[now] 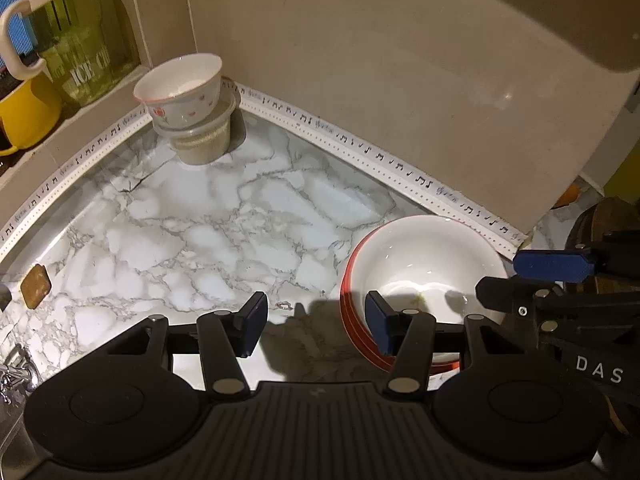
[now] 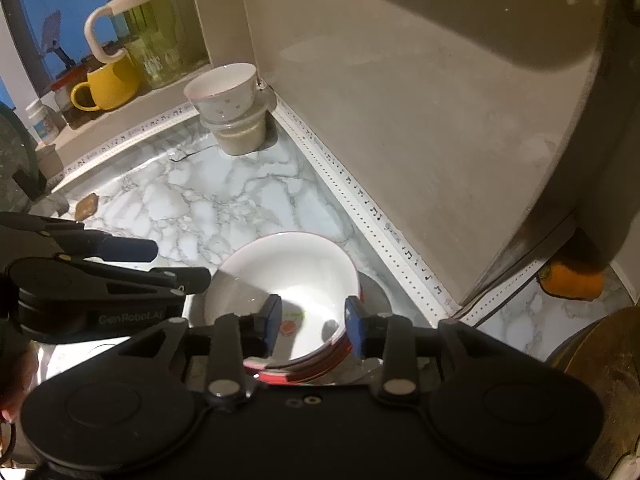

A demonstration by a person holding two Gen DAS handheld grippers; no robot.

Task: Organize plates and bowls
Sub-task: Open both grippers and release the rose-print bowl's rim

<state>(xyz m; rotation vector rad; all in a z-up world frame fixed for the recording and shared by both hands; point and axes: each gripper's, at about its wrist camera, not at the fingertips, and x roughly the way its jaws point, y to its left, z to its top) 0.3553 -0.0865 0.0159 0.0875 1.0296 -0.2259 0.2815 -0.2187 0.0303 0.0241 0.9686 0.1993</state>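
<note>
A stack of white bowls with red outsides (image 1: pixel 424 264) sits on the marble counter near the wall; it also shows in the right wrist view (image 2: pixel 296 272). My left gripper (image 1: pixel 316 320) is open and empty, its right finger over the stack's left rim. My right gripper (image 2: pixel 312 320) is open, its jaws straddling the near rim of the top bowl; it appears from the side in the left wrist view (image 1: pixel 520 276). A small floral bowl (image 1: pixel 180 88) rests on a plastic container (image 1: pixel 202 140) in the far corner.
A yellow mug (image 2: pixel 106 84) and a green glass jar (image 1: pixel 80 40) stand on the window ledge. A small brown tile (image 1: pixel 35 284) lies on the counter at left. An orange object (image 2: pixel 572 280) sits at right beyond the wall corner. A tap (image 1: pixel 12 376) is at far left.
</note>
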